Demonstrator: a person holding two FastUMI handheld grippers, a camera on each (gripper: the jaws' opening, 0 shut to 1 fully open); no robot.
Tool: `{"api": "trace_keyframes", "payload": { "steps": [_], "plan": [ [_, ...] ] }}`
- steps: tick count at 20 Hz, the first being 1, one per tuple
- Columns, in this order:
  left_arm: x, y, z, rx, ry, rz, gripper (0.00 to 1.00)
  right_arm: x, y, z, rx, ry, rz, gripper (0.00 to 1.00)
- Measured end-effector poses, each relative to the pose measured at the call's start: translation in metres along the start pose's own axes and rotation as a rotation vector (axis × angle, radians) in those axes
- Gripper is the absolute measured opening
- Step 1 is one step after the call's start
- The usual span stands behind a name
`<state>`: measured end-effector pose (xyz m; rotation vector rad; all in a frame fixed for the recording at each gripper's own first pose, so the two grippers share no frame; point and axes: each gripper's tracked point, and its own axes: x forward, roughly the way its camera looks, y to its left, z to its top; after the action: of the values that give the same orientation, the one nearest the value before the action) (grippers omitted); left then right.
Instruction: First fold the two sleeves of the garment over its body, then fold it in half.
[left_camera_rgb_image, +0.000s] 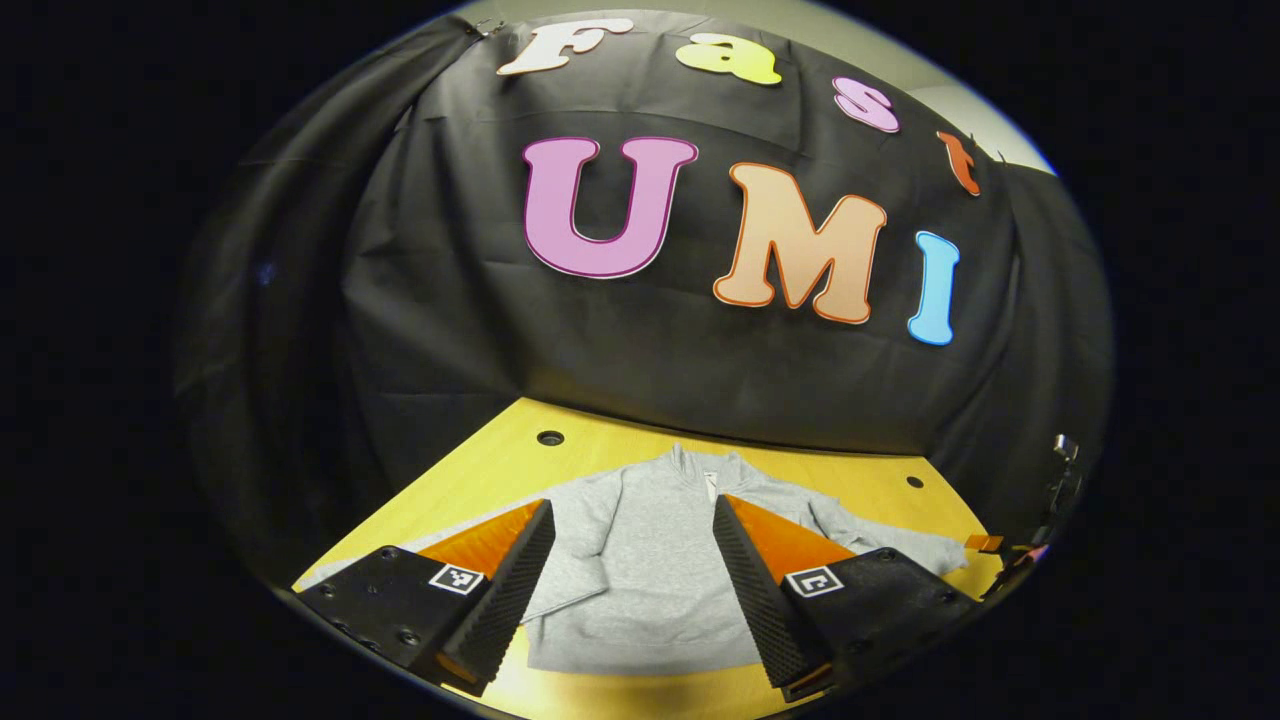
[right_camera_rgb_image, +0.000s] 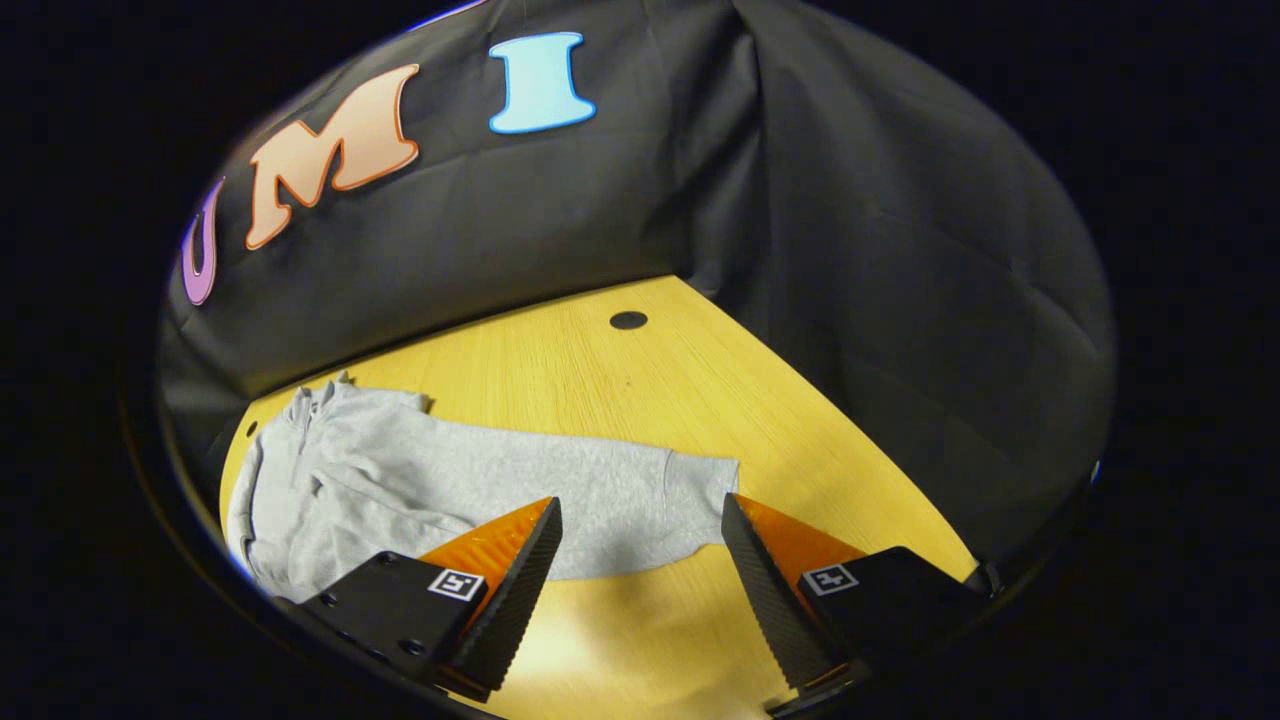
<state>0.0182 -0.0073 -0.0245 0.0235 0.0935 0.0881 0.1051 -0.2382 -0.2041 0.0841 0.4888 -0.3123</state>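
A grey sweatshirt (left_camera_rgb_image: 640, 560) lies flat on the yellow wooden table (left_camera_rgb_image: 600, 450), collar toward the black cloth wall. In the left gripper view my left gripper (left_camera_rgb_image: 632, 520) hangs open above the sweatshirt's body, with nothing between its fingers. One sleeve lies folded in over the body on the left; the other sleeve stretches out to the right. In the right gripper view that outstretched sleeve (right_camera_rgb_image: 560, 485) runs across the table, its cuff (right_camera_rgb_image: 700, 495) near the middle. My right gripper (right_camera_rgb_image: 640, 520) stands open just above the cuff end, holding nothing.
Black cloth walls close the table at the back and right. Small round holes (right_camera_rgb_image: 628, 320) sit in the tabletop near the far edge. Bare wood (right_camera_rgb_image: 700, 400) stretches beyond the sleeve. The other gripper's hardware (left_camera_rgb_image: 1030, 550) shows at the right edge of the left gripper view.
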Motion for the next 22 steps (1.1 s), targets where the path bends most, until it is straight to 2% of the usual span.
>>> {"api": "trace_keyframes", "payload": {
  "steps": [7,14,19,21,22],
  "plan": [
    [0.001,-0.008,-0.014,0.018,0.031,0.006,0.93,0.043,-0.017,-0.025,-0.028,0.105,-0.04,0.97],
    [0.003,-0.013,-0.021,0.03,0.047,0.005,0.93,0.055,-0.022,-0.042,-0.072,0.16,-0.049,1.0],
    [0.006,-0.016,-0.025,0.03,0.052,-0.003,0.93,0.055,-0.022,-0.044,-0.022,0.159,-0.04,0.92],
    [0.008,-0.017,-0.027,0.021,0.056,-0.008,0.93,0.054,-0.018,-0.042,-0.011,0.168,-0.041,0.82],
    [0.009,-0.017,-0.026,0.018,0.058,-0.009,0.93,0.055,-0.017,-0.043,-0.005,0.173,-0.045,0.68]
  ]
}}
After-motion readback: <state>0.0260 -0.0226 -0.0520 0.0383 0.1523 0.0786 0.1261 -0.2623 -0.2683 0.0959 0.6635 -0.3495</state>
